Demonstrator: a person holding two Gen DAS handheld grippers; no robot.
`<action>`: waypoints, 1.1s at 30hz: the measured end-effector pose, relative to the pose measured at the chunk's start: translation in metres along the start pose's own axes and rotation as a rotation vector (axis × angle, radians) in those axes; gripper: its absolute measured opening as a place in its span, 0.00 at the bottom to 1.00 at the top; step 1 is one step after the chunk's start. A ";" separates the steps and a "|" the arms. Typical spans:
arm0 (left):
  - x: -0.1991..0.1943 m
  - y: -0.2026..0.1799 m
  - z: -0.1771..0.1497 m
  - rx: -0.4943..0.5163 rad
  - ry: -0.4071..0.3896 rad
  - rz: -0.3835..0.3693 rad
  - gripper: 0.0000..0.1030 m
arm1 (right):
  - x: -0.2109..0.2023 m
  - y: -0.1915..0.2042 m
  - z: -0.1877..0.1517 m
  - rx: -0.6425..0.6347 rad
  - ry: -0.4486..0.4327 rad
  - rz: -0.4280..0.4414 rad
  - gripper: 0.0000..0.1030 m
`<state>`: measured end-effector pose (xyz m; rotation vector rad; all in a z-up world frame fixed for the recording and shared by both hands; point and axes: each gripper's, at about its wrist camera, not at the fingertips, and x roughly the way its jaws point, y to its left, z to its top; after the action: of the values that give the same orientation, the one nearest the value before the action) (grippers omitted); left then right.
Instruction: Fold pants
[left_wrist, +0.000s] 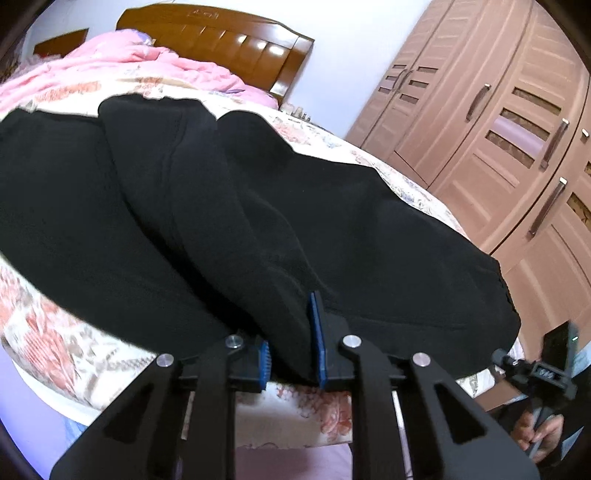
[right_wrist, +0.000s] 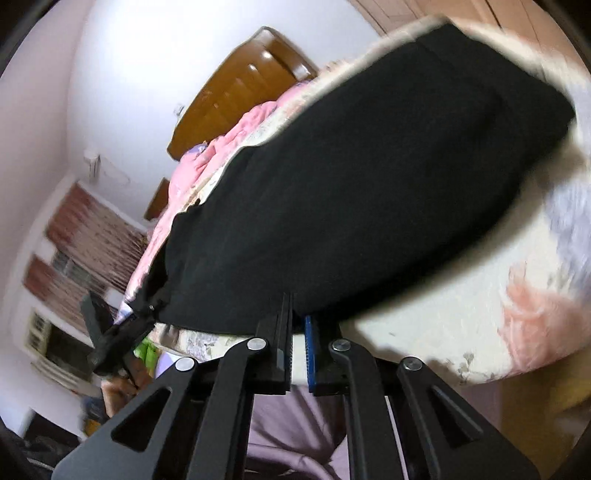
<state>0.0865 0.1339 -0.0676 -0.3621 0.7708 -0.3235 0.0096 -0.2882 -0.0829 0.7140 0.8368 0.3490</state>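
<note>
The bed, covered in a floral sheet, fills most of both views, with a brown wooden headboard at its far end and a tall wardrobe with 2-tone panelled doors standing along its right side in the left wrist view. A rumpled pink quilt lies toward the headboard. The black pants are spread flat on the bed between the quilt and the near edge, covering much of the sheet. Their long axis runs across the bed, roughly parallel to the near edge: in the left wrist view the cloth stretches from the far left to a gathered end at the lower right by the wardrobe side, and several soft folds run diagonally from the upper left down toward the near edge. In the right wrist view, which is blurred, the same pants run from the lower left up to the upper right. The left gripper sits at the near edge of the bed with its 2 blue-padded fingers closed on a fold of the pants' near hem, the cloth bunched between them. The right gripper is also at the near edge, its fingers drawn almost together just below the pants' hem; no cloth shows in the narrow gap, only pale sheet. A hand holding the right gripper's handle shows at the lower right of the left wrist view.
</note>
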 end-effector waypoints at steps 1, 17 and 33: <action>-0.001 0.000 0.000 0.003 0.006 -0.003 0.21 | 0.000 -0.001 0.002 0.008 0.007 0.008 0.05; -0.036 -0.060 0.059 0.156 -0.093 0.058 0.97 | -0.031 0.068 0.071 -0.417 -0.111 -0.292 0.83; 0.162 -0.137 0.087 0.352 0.221 0.127 0.98 | 0.043 0.007 0.130 -0.603 0.095 -0.632 0.87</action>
<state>0.2380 -0.0369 -0.0503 0.0555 0.9295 -0.3756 0.1374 -0.3165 -0.0423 -0.1401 0.9381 0.0497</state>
